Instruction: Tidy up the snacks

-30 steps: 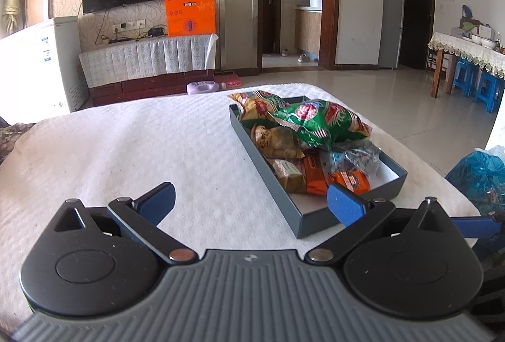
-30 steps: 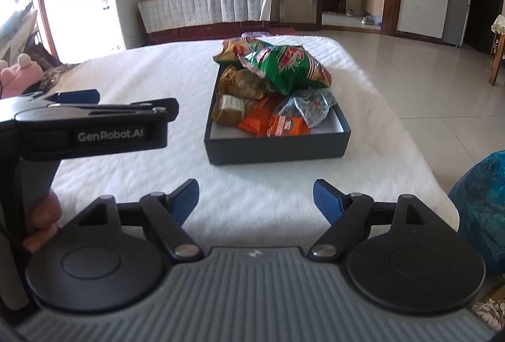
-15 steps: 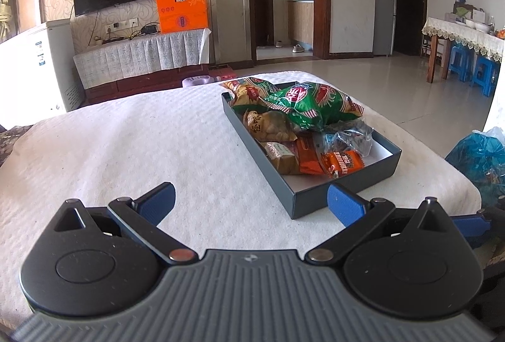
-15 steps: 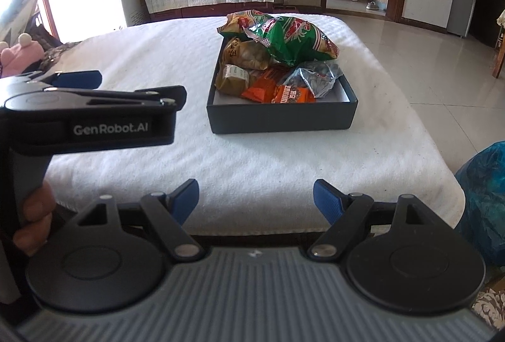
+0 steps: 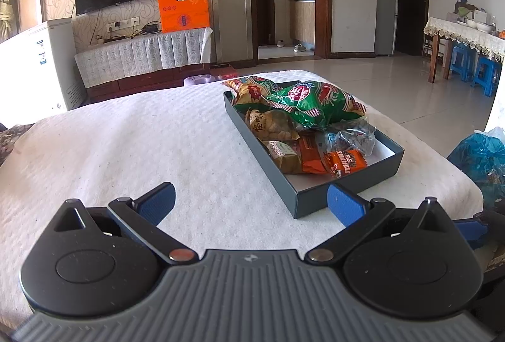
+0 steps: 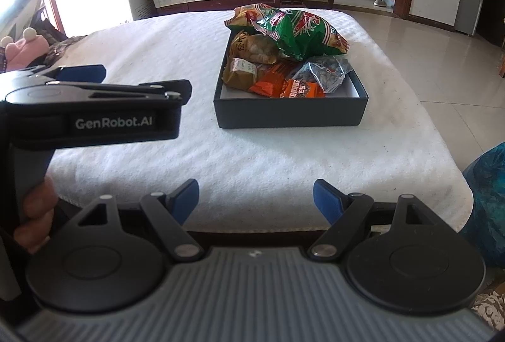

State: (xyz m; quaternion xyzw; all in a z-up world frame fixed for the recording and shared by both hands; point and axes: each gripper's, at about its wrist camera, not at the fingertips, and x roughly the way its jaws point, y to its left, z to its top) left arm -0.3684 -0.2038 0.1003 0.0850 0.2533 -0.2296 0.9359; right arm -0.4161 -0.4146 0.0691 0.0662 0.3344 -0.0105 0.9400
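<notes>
While both grippers have retreated, box (image 6: 290, 113) looks farther.

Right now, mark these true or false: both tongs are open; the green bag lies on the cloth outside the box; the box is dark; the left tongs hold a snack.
1. Both tongs are open. True: left tongs and right tongs are spread.
2. The green bag lies outside the box. False: it sits atop the snacks in the box.
3. The box is dark. True.
4. The left tongs hold a snack. False: they are empty.
</notes>
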